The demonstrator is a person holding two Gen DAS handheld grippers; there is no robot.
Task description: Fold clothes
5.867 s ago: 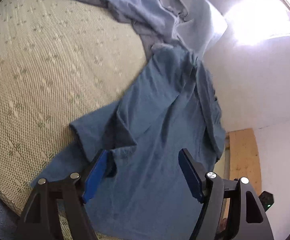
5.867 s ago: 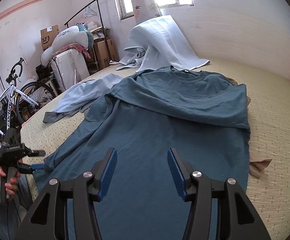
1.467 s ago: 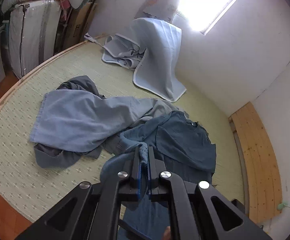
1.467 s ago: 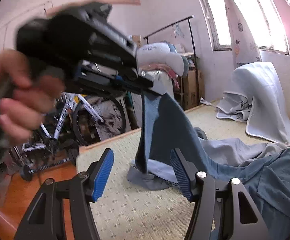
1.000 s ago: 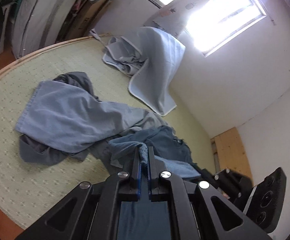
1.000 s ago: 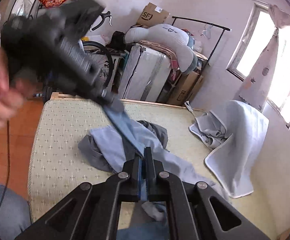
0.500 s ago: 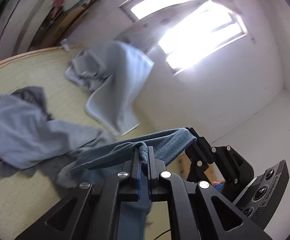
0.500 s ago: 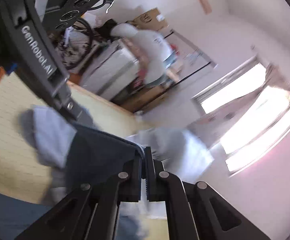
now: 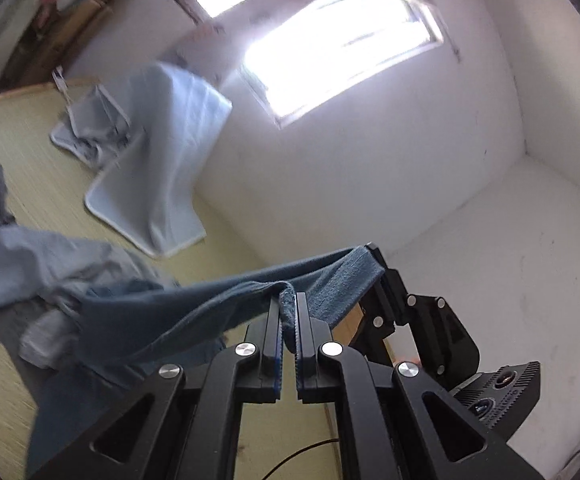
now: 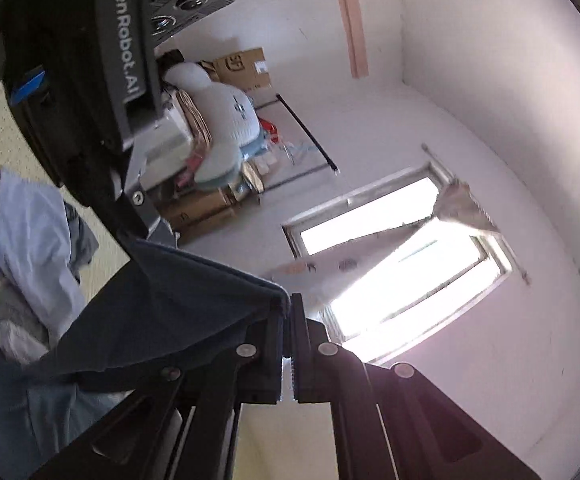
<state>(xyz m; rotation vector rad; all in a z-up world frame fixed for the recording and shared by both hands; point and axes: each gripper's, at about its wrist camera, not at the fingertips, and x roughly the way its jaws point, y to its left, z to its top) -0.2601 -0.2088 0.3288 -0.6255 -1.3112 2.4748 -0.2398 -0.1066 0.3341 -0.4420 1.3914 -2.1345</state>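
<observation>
Left wrist view: both claws, left claw [image 9: 287, 312] and right claw [image 10: 288, 320], clench the blue sweatshirt's [image 9: 178, 312] hem, holding it taut above the bed [image 9: 22, 152] for folding.

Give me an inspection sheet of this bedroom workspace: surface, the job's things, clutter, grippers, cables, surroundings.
Surface: woven bed mat, partly covered by clothes.
Job's things: dark blue shirt lifted off the mat, its edge stretched between both grippers; light blue garment crumpled on the mat.
Clutter: pale blanket draped against the wall; cardboard boxes and a stuffed toy piled in the corner.
Grippers: left hand-held gripper shut on the shirt edge; right hand-held gripper shut on the same edge.
Cables: one thin black cable low in the left wrist view.
Surroundings: bright window, white walls.
</observation>
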